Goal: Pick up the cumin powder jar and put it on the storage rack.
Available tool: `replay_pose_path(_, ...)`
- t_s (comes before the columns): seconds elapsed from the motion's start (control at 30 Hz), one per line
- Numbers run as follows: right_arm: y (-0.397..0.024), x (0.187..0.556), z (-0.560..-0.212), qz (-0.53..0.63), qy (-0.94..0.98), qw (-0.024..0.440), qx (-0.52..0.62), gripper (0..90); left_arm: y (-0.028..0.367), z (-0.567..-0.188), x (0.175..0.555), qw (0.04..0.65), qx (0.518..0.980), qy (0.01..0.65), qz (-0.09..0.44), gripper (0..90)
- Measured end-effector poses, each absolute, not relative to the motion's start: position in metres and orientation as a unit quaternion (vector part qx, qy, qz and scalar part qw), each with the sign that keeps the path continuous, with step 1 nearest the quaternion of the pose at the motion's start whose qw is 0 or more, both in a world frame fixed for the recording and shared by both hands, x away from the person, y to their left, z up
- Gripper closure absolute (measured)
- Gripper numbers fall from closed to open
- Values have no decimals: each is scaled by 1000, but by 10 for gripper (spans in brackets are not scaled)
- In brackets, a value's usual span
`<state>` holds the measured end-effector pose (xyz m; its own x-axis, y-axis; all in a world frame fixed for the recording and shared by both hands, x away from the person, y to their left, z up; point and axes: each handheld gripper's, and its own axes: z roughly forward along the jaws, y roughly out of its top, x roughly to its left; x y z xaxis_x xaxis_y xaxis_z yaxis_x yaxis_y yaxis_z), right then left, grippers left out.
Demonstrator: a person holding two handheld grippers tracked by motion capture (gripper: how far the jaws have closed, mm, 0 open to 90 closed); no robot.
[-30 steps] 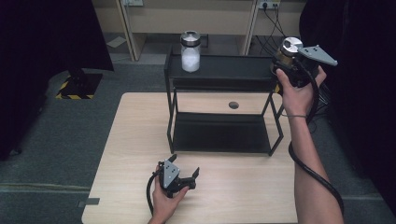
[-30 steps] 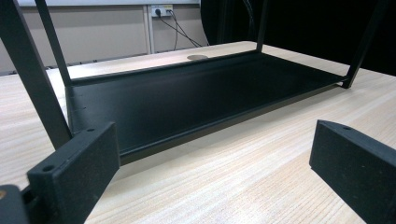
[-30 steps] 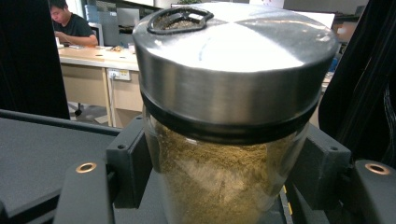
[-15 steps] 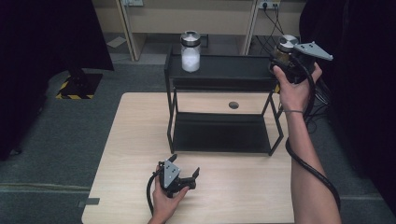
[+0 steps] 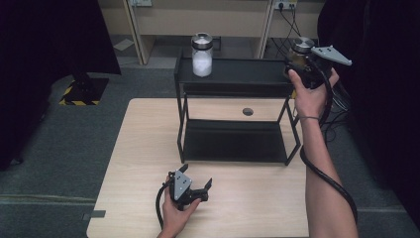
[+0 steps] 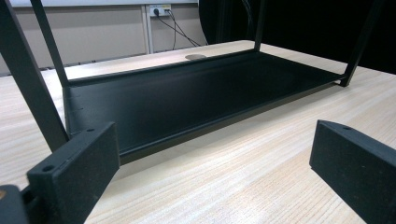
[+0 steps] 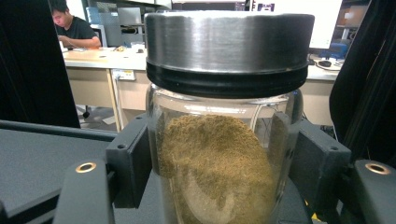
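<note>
From above, the right claw (image 5: 301, 63) half hides a jar (image 5: 300, 49) at the rack's (image 5: 237, 79) far right corner; the left claw (image 5: 204, 188) rests apart on the table (image 5: 138, 148). Up close, its pads (image 7: 130, 158) clamp the jar (image 7: 224, 140) of brown powder, base cut off.

**Spice jar clamped in my right claw**

My right claw (image 7: 219, 172) grips a glass jar (image 7: 219, 158) by its sides, one black jaw pressed against each flank. The jar stands upright, filled most of the way with a brownish-green powder (image 7: 215, 168), and wears a wide brushed-metal lid (image 7: 229, 46) with a dark band beneath it. To my lower left runs the black shelf (image 7: 42, 154) top. Beyond it sits a person (image 7: 74, 25) at a far table (image 7: 102, 57).
</note>
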<state>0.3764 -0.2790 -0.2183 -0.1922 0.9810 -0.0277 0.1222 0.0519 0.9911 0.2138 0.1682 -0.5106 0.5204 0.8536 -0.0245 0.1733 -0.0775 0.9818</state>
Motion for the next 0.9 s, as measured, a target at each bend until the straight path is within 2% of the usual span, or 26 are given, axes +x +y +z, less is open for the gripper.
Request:
replay_pose_path(0.67, -280, 378, -224, 515, 582, 426, 464, 305, 168, -511, 214, 561, 668, 385, 302, 10)
replay_pose_path(0.73, -283, 378, -227, 523, 578, 422, 464, 292, 169, -511, 214, 562, 667, 386, 301, 9)
replay_pose_path(0.9, -287, 378, -231, 537, 571, 419, 458, 195, 169, -511, 214, 562, 667, 386, 301, 9)
